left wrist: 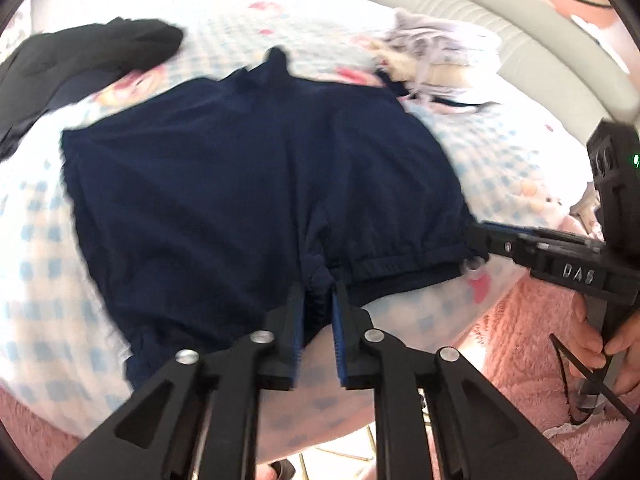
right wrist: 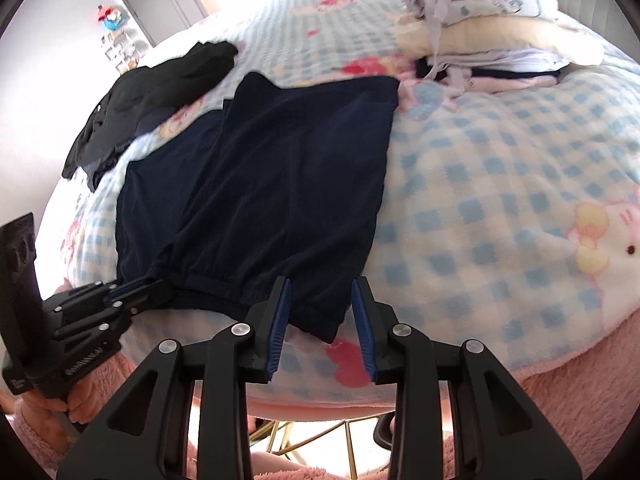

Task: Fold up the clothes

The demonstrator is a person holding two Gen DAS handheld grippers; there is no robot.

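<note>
Covering almost everything in both views is a bed (right wrist: pixel 500 184) with a blue and white checked blanket that has cartoon prints, and a fluffy pink cover (left wrist: pixel 516 344) lies along its near edge. On the blanket, in the middle, a pair of navy shorts (left wrist: pixel 248 168) is spread flat, its elastic waistband toward the near edge of the bed. Beyond the shorts, on the far left, a black garment (right wrist: pixel 160 92) lies crumpled, and on the far right a pile of folded light clothes (right wrist: pixel 492 28) rests near the grey headboard (left wrist: pixel 500 28). The left gripper (left wrist: pixel 316 304) stands at the middle of the waistband; its jaws are narrow and a bunched fold of the navy cloth sits between the blue pads, which appear to pinch it. The right gripper (right wrist: pixel 320 304) is at the right end of the waistband; in its own view the jaws stand partly open, the corner of the shorts lies between them, and the pads do not press on it. A hand (left wrist: pixel 608 352) holds the handle of the right gripper.
</note>
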